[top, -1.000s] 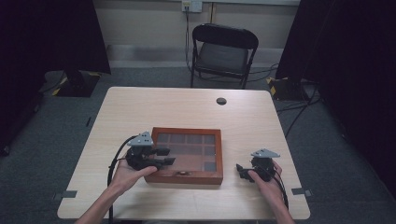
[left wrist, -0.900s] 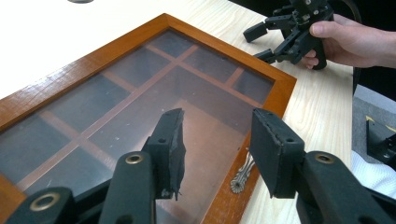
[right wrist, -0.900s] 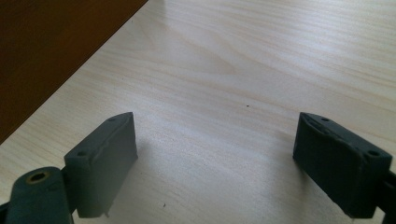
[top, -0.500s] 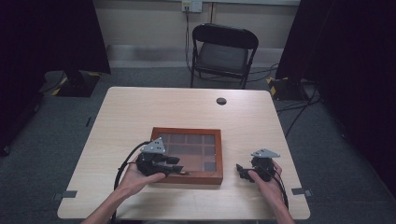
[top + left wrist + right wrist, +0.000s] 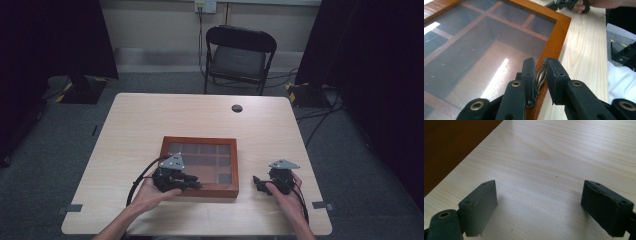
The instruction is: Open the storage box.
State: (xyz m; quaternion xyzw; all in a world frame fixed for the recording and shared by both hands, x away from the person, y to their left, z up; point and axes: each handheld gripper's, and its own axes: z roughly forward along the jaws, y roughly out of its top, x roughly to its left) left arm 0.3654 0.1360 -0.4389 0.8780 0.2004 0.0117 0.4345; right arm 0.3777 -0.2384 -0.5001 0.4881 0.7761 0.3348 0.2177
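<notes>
Your left gripper (image 5: 539, 75) has just been closing and now pinches the little metal handle (image 5: 540, 78) on the box (image 5: 200, 189)'s near edge. Lift the lid slowly and straight. Keep your right gripper (image 5: 539, 207) open and resting on the table (image 5: 150, 120).

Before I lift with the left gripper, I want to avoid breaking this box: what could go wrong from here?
1. The left gripper pinches only the thin metal handle on the front edge of the glass-topped box; its jaws have just been closing, and the ridged metal could slip out.
2. The right gripper rests open on the table, apart from the box, so the base may slide or tip as the lid rises.
</notes>
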